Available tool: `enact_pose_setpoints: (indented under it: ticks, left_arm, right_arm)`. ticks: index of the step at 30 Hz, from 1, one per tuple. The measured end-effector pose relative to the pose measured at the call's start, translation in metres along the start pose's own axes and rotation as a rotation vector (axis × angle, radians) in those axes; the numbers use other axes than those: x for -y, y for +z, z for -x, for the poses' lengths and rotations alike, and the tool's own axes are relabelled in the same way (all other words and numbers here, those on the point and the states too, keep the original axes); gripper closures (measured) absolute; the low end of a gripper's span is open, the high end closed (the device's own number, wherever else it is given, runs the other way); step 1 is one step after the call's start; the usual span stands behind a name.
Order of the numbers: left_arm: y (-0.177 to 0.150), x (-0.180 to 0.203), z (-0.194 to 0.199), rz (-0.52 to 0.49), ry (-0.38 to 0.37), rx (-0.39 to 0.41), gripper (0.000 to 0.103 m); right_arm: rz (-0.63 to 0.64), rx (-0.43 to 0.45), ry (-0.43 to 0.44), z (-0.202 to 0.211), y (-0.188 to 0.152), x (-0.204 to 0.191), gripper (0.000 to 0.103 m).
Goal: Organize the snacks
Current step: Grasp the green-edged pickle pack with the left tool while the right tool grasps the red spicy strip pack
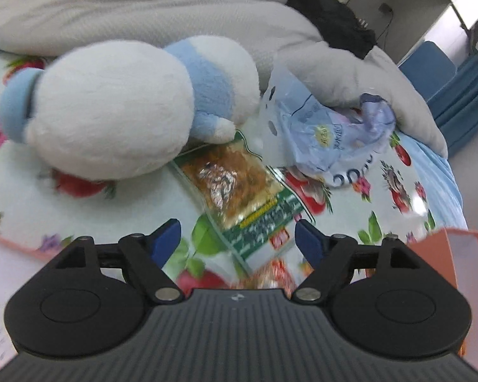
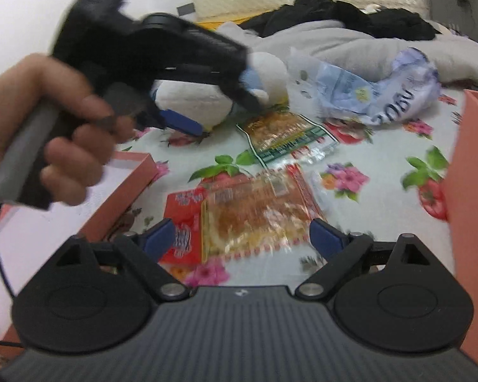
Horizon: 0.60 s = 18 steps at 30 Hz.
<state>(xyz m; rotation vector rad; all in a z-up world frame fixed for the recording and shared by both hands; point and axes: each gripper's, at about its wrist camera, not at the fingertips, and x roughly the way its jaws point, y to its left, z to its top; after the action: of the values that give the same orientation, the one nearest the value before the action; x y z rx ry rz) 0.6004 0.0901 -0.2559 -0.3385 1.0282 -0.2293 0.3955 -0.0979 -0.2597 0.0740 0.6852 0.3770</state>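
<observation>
Left wrist view, itemised as I see it from my station:

- Left hand-held gripper (image 1: 237, 234): blue fingers spread wide, nothing between the pads; it hangs over the near end of the green snack packet (image 1: 239, 191).
- Green snack packet: flat on the floral bed sheet (image 1: 382, 197), far end tucked under the white-and-blue plush toy (image 1: 127, 108).
- Crumpled pale blue plastic bag (image 1: 331, 127): just right of the plush toy, against the grey blanket (image 1: 143, 9).
- Orange box (image 1: 462, 254): at the right edge.

Right wrist view:

- Right hand-held gripper (image 2: 242, 238): fingers set wide apart, gripping nothing; the red snack packet (image 2: 255, 213) lies flat on the sheet below, between the fingertips and untouched as far as I can tell through the blur.
- Green snack packet (image 2: 283, 137): just beyond the red one.
- Person's hand (image 2: 47, 127): wrapped round the handle of the left hand-held gripper (image 2: 207, 117), which points down in front of the plush toy (image 2: 207, 95).
- Orange box lid (image 2: 124, 187): left of the red packet.
- Black clothing (image 2: 334, 12): heaped on the blanket at the back.
</observation>
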Motion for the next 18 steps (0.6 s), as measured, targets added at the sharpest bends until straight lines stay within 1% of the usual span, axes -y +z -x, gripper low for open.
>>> enact_pose_setpoints:
  ticks: [2, 4, 6, 7, 9, 11, 12, 14, 15, 18]
  left_arm:
    - [0.007, 0.003, -0.016, -0.001, 0.01, -0.008, 0.018]
    - [0.013, 0.012, -0.031, -0.05, 0.032, -0.018, 0.018]
    - [0.018, 0.02, -0.045, -0.094, 0.074, -0.045, 0.018]
    - [0.021, 0.021, -0.051, -0.096, 0.085, -0.053, 0.019]
    - [0.026, 0.024, -0.063, -0.096, 0.133, -0.063, 0.02]
    - [0.03, 0.027, -0.07, -0.116, 0.157, -0.054, 0.02]
    - [0.031, 0.027, -0.074, -0.115, 0.164, -0.058, 0.02]
    - [0.031, 0.026, -0.082, -0.117, 0.185, -0.075, 0.022]
    - [0.029, 0.028, -0.083, -0.131, 0.2, -0.067, 0.022]
    - [0.027, 0.033, -0.087, -0.157, 0.235, -0.069, 0.024]
  right_arm:
    - [0.055, 0.019, -0.006, -0.011, 0.0, -0.002, 0.011]
    - [0.074, 0.012, 0.004, -0.023, 0.001, -0.002, 0.011]
    - [0.073, 0.004, -0.001, -0.03, 0.004, -0.002, 0.017]
    - [0.076, 0.005, -0.005, -0.033, 0.004, -0.002, 0.018]
    - [0.077, -0.005, -0.016, -0.04, 0.004, -0.001, 0.018]
    - [0.097, -0.023, -0.037, -0.046, 0.001, -0.002, 0.018]
    - [0.119, -0.021, -0.044, -0.047, -0.001, -0.003, 0.017]
    - [0.191, -0.045, -0.062, -0.051, -0.005, -0.01, 0.015]
    - [0.224, -0.058, -0.074, -0.052, -0.005, -0.015, 0.015]
    - [0.202, -0.087, -0.073, -0.054, -0.002, -0.015, 0.015]
